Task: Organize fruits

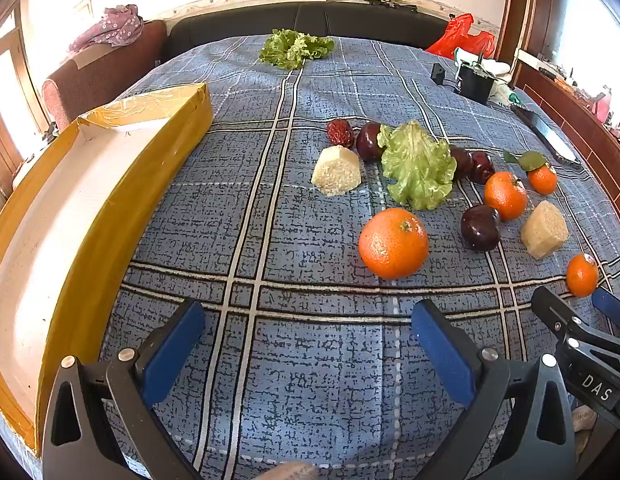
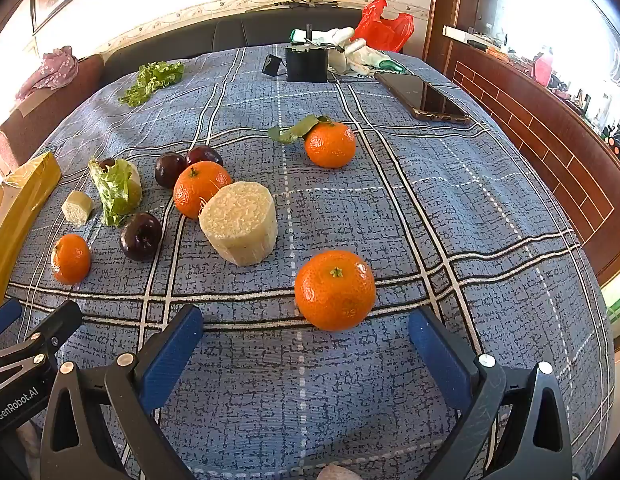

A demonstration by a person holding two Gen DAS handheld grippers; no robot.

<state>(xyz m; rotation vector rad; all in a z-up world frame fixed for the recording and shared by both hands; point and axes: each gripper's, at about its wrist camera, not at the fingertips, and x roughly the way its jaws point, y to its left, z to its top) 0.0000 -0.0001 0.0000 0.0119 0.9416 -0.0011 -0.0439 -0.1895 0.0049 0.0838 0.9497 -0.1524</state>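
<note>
Several oranges, dark plums, a red date (image 1: 340,133) and two pale cut chunks lie on the blue plaid cloth. In the left wrist view my left gripper (image 1: 308,326) is open and empty, with a large orange (image 1: 393,243) just ahead to the right. A yellow-sided box (image 1: 110,184) with a white inside stands at the left. In the right wrist view my right gripper (image 2: 306,330) is open, with an orange (image 2: 334,295) just in front of its fingertips, untouched. A pale chunk (image 2: 240,227), plums (image 2: 140,236) and other oranges (image 2: 329,144) lie beyond.
Lettuce leaves lie among the fruit (image 1: 417,164) and at the far edge (image 1: 296,48). A phone (image 2: 421,98), a black box (image 2: 306,63), white gloves and a red bag (image 2: 383,24) sit at the far right. A dark sofa lies behind.
</note>
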